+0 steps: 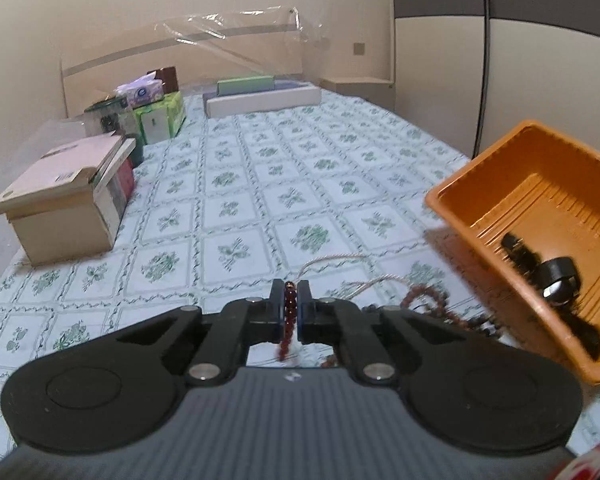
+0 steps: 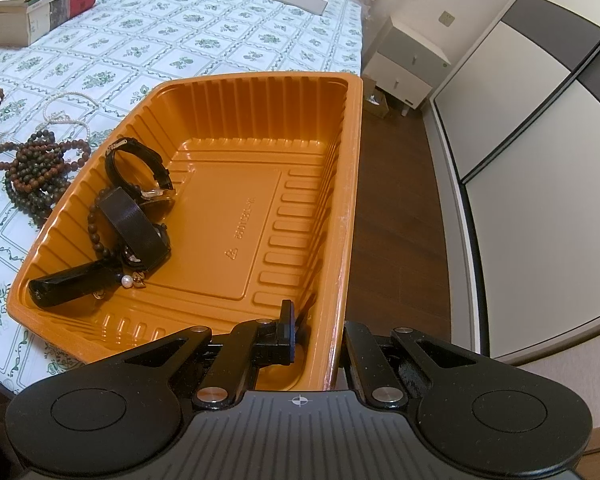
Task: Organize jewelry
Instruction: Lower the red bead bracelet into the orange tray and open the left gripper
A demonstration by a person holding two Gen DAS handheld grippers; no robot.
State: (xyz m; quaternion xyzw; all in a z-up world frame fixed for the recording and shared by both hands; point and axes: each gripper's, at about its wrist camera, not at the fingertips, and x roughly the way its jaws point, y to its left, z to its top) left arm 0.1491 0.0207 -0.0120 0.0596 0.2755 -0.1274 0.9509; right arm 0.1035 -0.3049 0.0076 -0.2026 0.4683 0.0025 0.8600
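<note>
My left gripper (image 1: 291, 308) is shut on a dark red bead bracelet (image 1: 289, 320) that hangs between its pads, above the bed. My right gripper (image 2: 320, 332) is shut on the right wall of an orange plastic tray (image 2: 236, 216), one finger inside and one outside, holding it tilted at the bed's edge. The tray (image 1: 540, 200) also shows at the right of the left wrist view. Inside it lie two black watches (image 2: 140, 184), a bead bracelet, a pearl piece (image 2: 128, 281) and a black case (image 2: 68, 284). Brown bead strands (image 2: 36, 168) and a pearl necklace (image 2: 66, 110) lie on the sheet.
The bed has a green floral sheet (image 1: 260, 184). Boxes and books (image 1: 64, 196) and tissue packs (image 1: 156, 112) stand along its left side, and flat boxes (image 1: 260, 98) at the far end. The floor, a nightstand (image 2: 408, 68) and a wardrobe lie to the right.
</note>
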